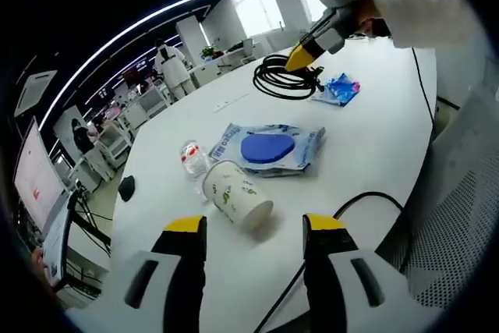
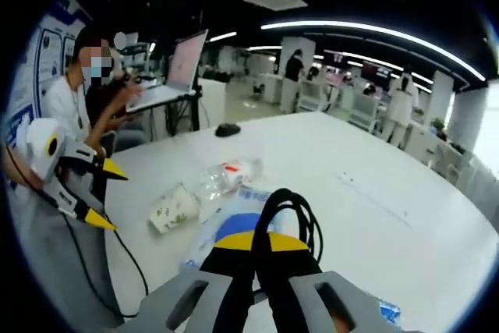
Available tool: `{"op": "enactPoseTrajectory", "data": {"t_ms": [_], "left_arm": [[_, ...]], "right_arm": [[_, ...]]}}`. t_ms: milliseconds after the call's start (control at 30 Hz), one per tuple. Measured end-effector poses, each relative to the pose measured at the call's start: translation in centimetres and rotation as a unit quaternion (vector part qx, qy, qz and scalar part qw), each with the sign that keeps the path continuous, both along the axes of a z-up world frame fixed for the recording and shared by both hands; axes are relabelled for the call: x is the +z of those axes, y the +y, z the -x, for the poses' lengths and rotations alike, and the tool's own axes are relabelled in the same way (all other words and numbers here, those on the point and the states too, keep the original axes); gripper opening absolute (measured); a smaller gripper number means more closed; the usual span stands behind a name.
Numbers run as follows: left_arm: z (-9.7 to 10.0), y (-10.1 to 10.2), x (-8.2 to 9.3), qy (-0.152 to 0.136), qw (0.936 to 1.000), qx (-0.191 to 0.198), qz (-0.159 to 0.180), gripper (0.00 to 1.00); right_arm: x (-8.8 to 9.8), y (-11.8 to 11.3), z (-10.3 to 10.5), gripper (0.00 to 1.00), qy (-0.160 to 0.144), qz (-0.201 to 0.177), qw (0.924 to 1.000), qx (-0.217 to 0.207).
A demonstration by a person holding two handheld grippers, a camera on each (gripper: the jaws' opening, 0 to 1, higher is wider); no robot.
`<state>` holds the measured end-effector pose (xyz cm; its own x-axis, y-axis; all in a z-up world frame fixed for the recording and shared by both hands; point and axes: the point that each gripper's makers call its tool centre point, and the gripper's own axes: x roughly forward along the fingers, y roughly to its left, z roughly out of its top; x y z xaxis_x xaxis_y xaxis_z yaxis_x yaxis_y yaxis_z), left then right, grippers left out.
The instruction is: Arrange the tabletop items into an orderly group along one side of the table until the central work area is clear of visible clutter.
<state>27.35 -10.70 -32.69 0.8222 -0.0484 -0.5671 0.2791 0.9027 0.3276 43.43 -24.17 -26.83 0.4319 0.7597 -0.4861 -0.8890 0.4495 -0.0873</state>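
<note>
Lying on its side on the white table (image 1: 374, 138), the paper cup (image 1: 238, 194) sits just past the left gripper (image 1: 256, 228), whose two jaws are wide apart with nothing between them. Touching the cup at 11 o'clock is a squashed clear bottle (image 1: 192, 159). At 1 o'clock from the cup lies a blue and white packet (image 1: 269, 148). Far off at 12 o'clock, a coil of black cable (image 1: 284, 78) rests beside a small blue wrapper (image 1: 337, 89).

In the right gripper view, the right gripper (image 2: 256, 243) has its jaws squeezed together on the black cable. A black mouse (image 2: 228, 129) sits near the table's far edge at 11 o'clock.
</note>
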Motion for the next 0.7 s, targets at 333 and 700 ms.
{"op": "enactPoseTrajectory", "data": {"t_ms": [333,700], "left_arm": [[0.1,0.0,-0.3,0.008,1.0,0.0,-0.003,0.48],[0.3,0.4,-1.3,0.031,0.9994,0.005,-0.017,0.48]], "right_arm": [[0.7,-8.2,1.6,0.0,0.008,-0.015,0.9976,-0.067],[-0.6,-16.4,1.1,0.0,0.038,-0.031,0.9846,-0.168]]}}
